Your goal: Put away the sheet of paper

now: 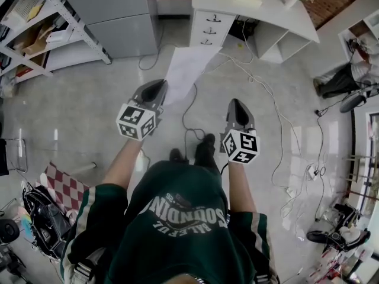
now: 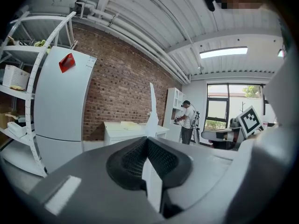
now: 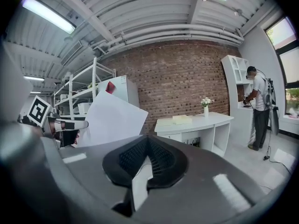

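Note:
A white sheet of paper (image 1: 185,68) sticks out forward from my left gripper (image 1: 155,86), whose jaws are shut on its near edge. In the left gripper view the sheet (image 2: 152,110) shows edge-on, rising from between the closed pads of the left gripper (image 2: 147,141). My right gripper (image 1: 235,104) is level with the left one and about a hand's width to its right, shut with nothing in it. In the right gripper view the sheet (image 3: 112,118) hangs tilted at the left, and the right gripper (image 3: 148,141) has its pads together.
A white desk with drawers (image 1: 207,23) stands ahead, with a vase of flowers (image 3: 205,107) on it. A grey fridge (image 1: 118,16) and a shelving rack (image 1: 35,37) stand at the left. Cables (image 1: 269,99) trail over the floor. A person (image 3: 259,107) stands at the right wall. Bags (image 1: 41,218) lie at my left.

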